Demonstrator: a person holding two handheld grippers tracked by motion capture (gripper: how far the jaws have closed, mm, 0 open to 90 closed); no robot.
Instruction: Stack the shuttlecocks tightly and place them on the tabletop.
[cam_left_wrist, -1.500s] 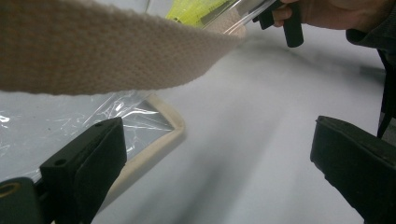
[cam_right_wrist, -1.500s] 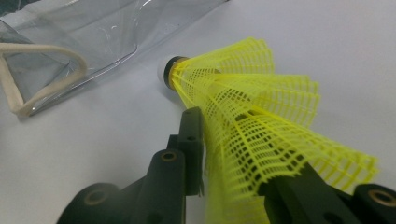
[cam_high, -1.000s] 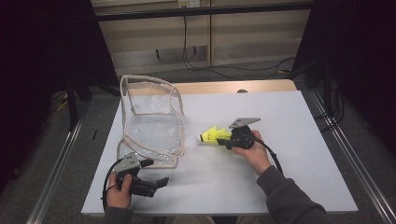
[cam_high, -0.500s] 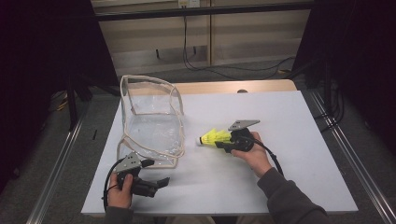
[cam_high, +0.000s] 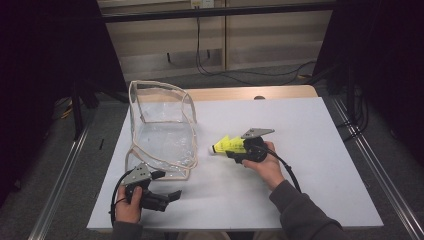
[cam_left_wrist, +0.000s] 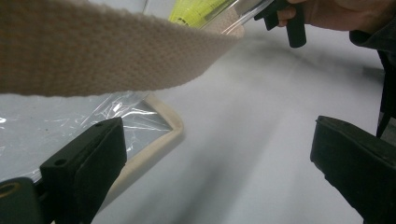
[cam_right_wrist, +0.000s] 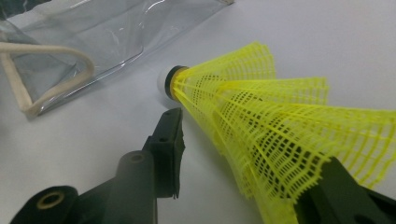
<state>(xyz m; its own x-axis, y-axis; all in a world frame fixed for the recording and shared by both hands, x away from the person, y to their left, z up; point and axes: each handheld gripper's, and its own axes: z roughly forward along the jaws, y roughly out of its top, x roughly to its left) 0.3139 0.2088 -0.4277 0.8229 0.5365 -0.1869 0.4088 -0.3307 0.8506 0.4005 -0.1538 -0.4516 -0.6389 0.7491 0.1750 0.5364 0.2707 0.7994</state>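
The yellow shuttlecock (cam_high: 227, 145) lies between the jaws of the right tool (cam_high: 239, 150) at the frame's middle, cork tip pointing left toward the clear bag (cam_high: 162, 132). The jaws have just been opening; the left jaw stands clear of the mesh skirt. The skirt is stiff plastic lattice, flaring wide. The left tool (cam_high: 167, 198), lower left, gapes apart beside the bag's woven beige strap (cam_left_wrist: 112, 44). The white worktop (cam_high: 310, 130) lies bare to the right

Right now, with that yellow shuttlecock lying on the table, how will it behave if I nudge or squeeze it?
The shuttlecock is probably very light, since its skirt is open plastic mesh. That thin mesh would likely flex if squeezed. Lying on its side as a cone, it would probably roll in a curve around its white cork tip.
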